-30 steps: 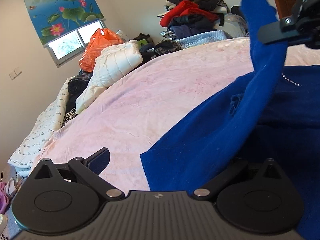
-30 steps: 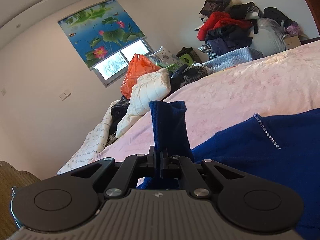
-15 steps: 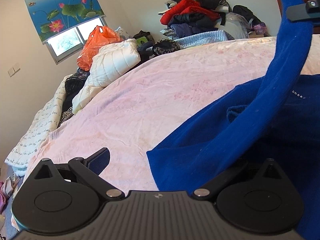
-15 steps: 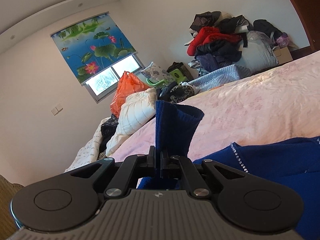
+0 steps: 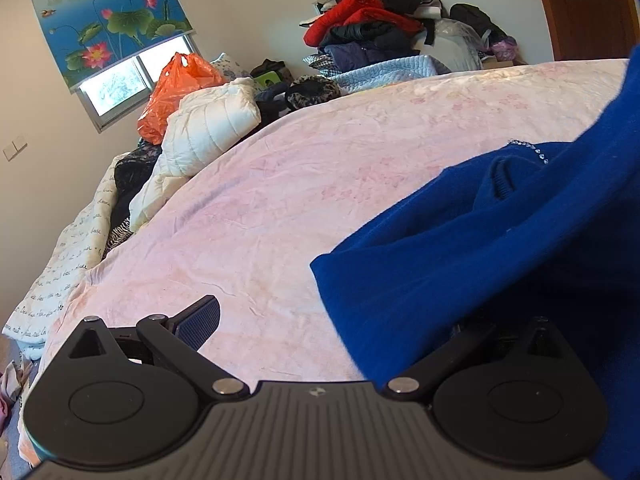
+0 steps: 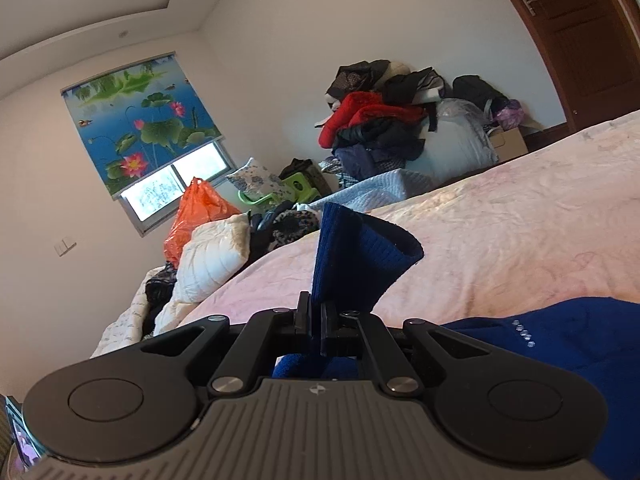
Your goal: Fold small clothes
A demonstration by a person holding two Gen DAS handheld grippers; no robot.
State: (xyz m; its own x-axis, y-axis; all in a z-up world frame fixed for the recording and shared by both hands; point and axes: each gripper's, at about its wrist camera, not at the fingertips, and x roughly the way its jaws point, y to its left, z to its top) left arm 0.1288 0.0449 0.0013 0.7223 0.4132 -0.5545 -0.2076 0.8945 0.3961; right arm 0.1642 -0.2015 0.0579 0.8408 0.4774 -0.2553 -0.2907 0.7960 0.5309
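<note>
the right gripper (image 6: 316, 320), angled slightly downward, pinches the cuff of a blue sweater (image 6: 352, 264) above the pink bedspread (image 6: 500, 240). the left gripper (image 5: 332, 320) tilts down with jaws spread wide, its right finger hidden under the sweater's body (image 5: 460, 264) lying on the bed.

Sweater (image 5: 460, 280) on bed (image 5: 320, 168) right, jacket (image 5: 208, 128) far left, clothes pile (image 5: 376, 32) behind
</note>
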